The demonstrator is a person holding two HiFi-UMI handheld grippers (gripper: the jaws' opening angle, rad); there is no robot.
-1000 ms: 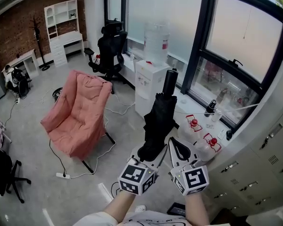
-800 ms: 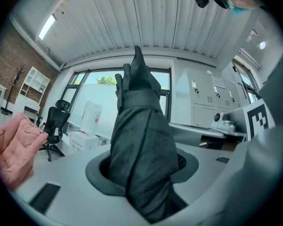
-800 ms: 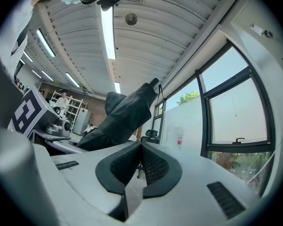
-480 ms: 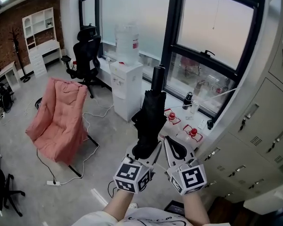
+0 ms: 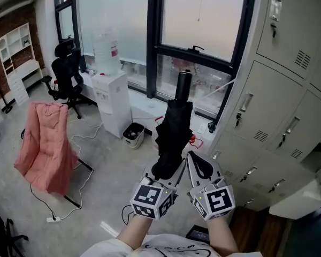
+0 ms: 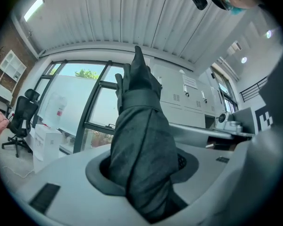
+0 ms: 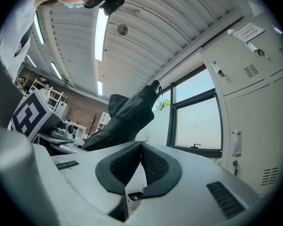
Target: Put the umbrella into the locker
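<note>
A folded black umbrella [image 5: 174, 130] stands up and away from me, handle end topmost, with my left gripper [image 5: 166, 171] shut on its lower part. In the left gripper view the umbrella's dark fabric [image 6: 141, 145] fills the gap between the jaws. Close on its right, my right gripper [image 5: 199, 167] is shut with nothing in it; its ribbed pads [image 7: 153, 161] meet, and the umbrella [image 7: 127, 117] shows to its left. Grey lockers [image 5: 267, 106] with closed doors fill the right side, also as lockers [image 7: 254, 93] in the right gripper view.
A large dark-framed window [image 5: 203, 31] is straight ahead. Below it stand a water dispenser [image 5: 111, 98] and a small bin [image 5: 132, 134]. A pink folding chair [image 5: 43, 143] and a black office chair [image 5: 67, 71] are at the left, with cables on the floor.
Both grippers and the umbrella have swung to the right together. The pink chair and dispenser slid left in view, and the lockers now fill the right side.
</note>
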